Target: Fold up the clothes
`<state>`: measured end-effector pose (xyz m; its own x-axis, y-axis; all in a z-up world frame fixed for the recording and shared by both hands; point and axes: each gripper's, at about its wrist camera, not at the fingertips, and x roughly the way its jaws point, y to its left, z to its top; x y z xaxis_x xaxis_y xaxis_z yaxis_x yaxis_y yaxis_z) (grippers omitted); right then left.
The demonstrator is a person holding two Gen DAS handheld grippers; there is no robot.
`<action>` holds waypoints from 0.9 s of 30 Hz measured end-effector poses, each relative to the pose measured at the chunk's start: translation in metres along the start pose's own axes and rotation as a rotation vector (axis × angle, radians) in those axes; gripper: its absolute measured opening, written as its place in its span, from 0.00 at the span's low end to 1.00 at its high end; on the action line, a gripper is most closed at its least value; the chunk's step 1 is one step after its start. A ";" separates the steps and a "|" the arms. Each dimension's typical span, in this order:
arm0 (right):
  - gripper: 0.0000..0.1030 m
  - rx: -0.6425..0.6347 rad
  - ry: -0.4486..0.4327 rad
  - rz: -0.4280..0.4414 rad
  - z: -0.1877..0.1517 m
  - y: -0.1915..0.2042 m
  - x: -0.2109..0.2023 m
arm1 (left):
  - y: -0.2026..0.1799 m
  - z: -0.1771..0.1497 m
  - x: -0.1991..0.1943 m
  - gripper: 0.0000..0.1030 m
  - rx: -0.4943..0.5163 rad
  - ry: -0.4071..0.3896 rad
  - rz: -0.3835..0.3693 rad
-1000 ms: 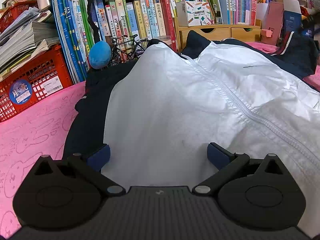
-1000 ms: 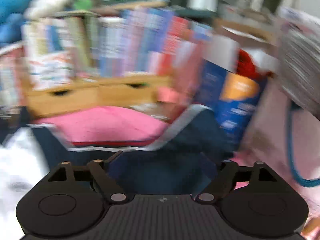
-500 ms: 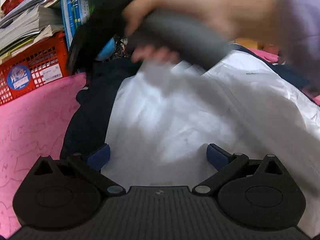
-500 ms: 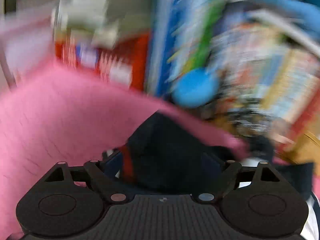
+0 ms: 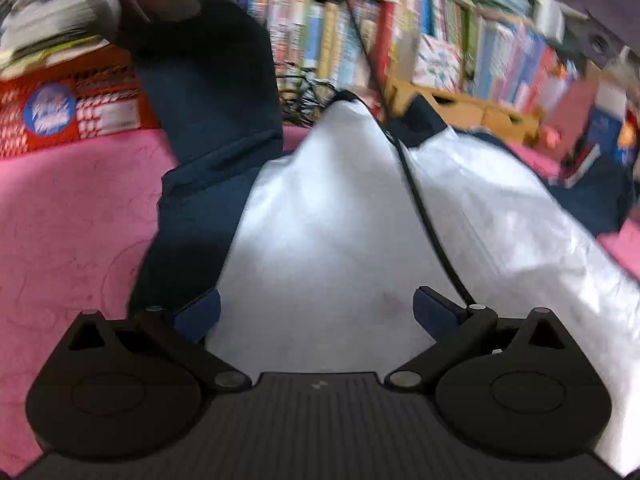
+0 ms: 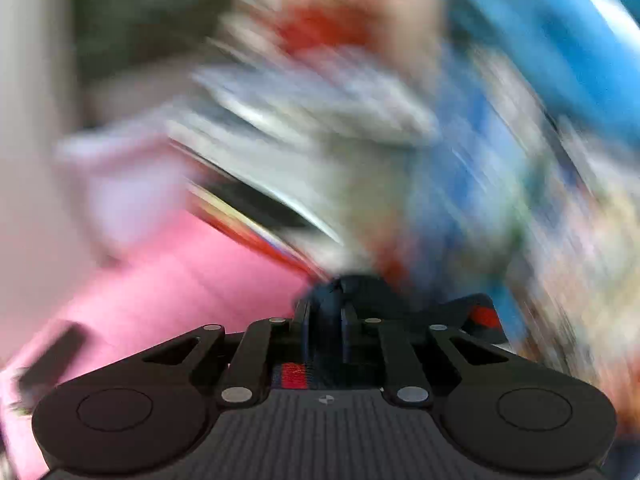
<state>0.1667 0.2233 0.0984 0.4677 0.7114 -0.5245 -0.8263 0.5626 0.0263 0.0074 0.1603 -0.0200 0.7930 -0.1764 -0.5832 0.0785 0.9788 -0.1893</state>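
Note:
A white and navy zip jacket (image 5: 340, 220) lies on the pink cloth (image 5: 72, 208), front up. My left gripper (image 5: 316, 312) is open just above its white lower part, one blue pad (image 5: 198, 314) at the navy edge. The jacket's navy left sleeve (image 5: 208, 92) is lifted up at the far left. In the blurred right wrist view my right gripper (image 6: 326, 320) is shut on the navy sleeve cuff (image 6: 344, 292), with its red stripe (image 6: 482, 316) beside the fingers.
A red crate (image 5: 72, 112) with papers stands at the back left. A row of books (image 5: 360, 36) and a wooden drawer box (image 5: 460, 100) line the back edge. A thin black cable (image 5: 424, 216) crosses the jacket.
My right gripper has swung across to the left side, closed on the navy sleeve and lifted it. The left gripper has stayed open over the white front and turned slightly.

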 end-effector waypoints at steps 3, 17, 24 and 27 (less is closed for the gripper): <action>0.34 -0.108 -0.152 0.141 0.021 0.035 -0.016 | 0.019 0.000 -0.004 1.00 -0.120 -0.030 -0.047; 0.93 0.235 -0.053 -0.318 -0.120 -0.073 -0.157 | 0.012 -0.001 -0.001 1.00 -0.104 -0.025 -0.019; 0.91 0.381 0.119 -0.451 -0.292 -0.091 -0.221 | -0.007 -0.006 -0.001 1.00 -0.006 0.017 0.050; 0.90 0.466 0.160 -0.463 -0.342 -0.089 -0.243 | -0.020 -0.012 -0.004 1.00 0.065 0.043 0.086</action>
<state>0.0196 -0.1438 -0.0681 0.6586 0.3023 -0.6891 -0.3132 0.9428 0.1143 -0.0046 0.1399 -0.0231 0.7722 -0.0940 -0.6284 0.0511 0.9950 -0.0859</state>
